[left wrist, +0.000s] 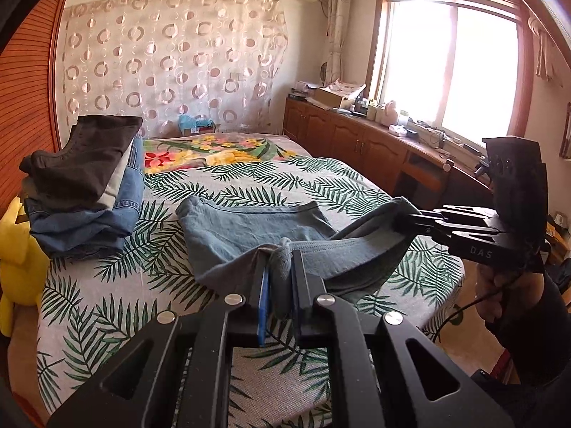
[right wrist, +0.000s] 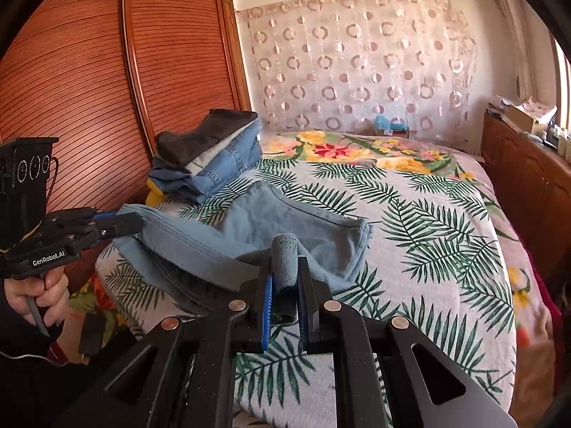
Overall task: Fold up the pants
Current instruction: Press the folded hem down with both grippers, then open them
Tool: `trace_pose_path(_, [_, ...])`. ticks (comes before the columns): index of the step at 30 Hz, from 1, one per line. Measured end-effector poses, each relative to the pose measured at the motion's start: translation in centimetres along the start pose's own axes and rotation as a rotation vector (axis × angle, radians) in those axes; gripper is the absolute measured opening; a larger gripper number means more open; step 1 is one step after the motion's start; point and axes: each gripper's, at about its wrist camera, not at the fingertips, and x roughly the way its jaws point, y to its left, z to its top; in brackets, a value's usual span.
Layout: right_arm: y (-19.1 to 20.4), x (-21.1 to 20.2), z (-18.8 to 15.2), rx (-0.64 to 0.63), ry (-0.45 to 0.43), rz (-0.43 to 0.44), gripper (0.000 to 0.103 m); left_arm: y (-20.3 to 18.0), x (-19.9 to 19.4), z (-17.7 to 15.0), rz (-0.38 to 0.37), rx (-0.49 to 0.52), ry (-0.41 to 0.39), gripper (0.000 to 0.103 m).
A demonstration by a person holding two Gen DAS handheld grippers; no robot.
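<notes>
Both tools pinch the light blue pants (left wrist: 249,235) by one raised edge near the bed's (left wrist: 107,306) foot edge. The left tool (left wrist: 280,260) is clamped on a bunched corner, the right tool (right wrist: 285,271) on a rolled one. The remaining cloth lies flat on the leaf-print cover, beside a stack of folded clothes (left wrist: 85,185) at the bed's side edge.

Daylight from window (left wrist: 449,71), blown out w/ heavy glare; wall nr it washed pale. Bed (left wrist: 249,185) evenly lit, soft shadows under pants (left wrist: 249,228). Strong fisheye bending at edges, dark vignette in corners. Slight softness far from window; wardrobe (right wrist: 107,89) warm, dimmer.
</notes>
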Motion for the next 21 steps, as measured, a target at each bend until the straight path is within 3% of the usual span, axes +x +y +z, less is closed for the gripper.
trace_pose_path(14, [-1.1, 3.8, 2.7, -0.005, -0.021, -0.034, 0.011, 0.9, 2.2, 3.2, 0.044, 0.014, -0.027, 0.011])
trace_pose_path(21, [-1.5, 5.7, 3.6, -0.019, -0.019, -0.052, 0.011, 2.1, 4.3, 2.7, 0.06, -0.001, 0.004, 0.011])
